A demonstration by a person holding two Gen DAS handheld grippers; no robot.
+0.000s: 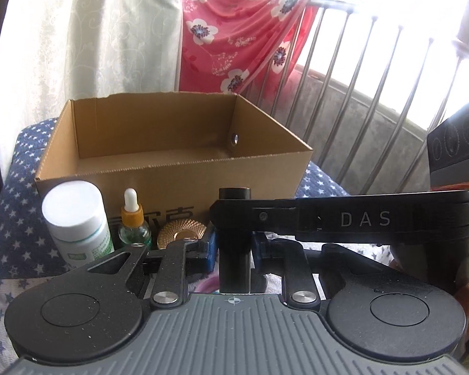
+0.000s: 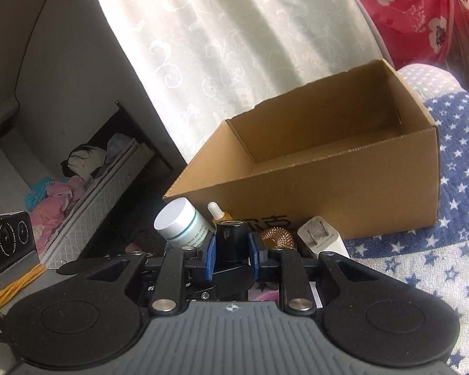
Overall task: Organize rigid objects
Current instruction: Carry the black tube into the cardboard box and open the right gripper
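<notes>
Left wrist: left claw (image 1: pixel 234 243) clamped on black cylindrical bottle (image 1: pixel 234 218), right claw's arm crossing it; open brown cardboard box (image 1: pixel 172 143) behind, presumably its destination; right wrist: right claw (image 2: pixel 231 251) pinching same bottle, sharing the lift.

The left claw (image 1: pixel 234 247) and right claw (image 1: pixel 231 215) both clamp a black cylinder (image 1: pixel 234 268) before an open cardboard box (image 1: pixel 172 184), beside a white-capped bottle (image 1: pixel 76 218) and a dropper bottle (image 1: pixel 133 222).
</notes>
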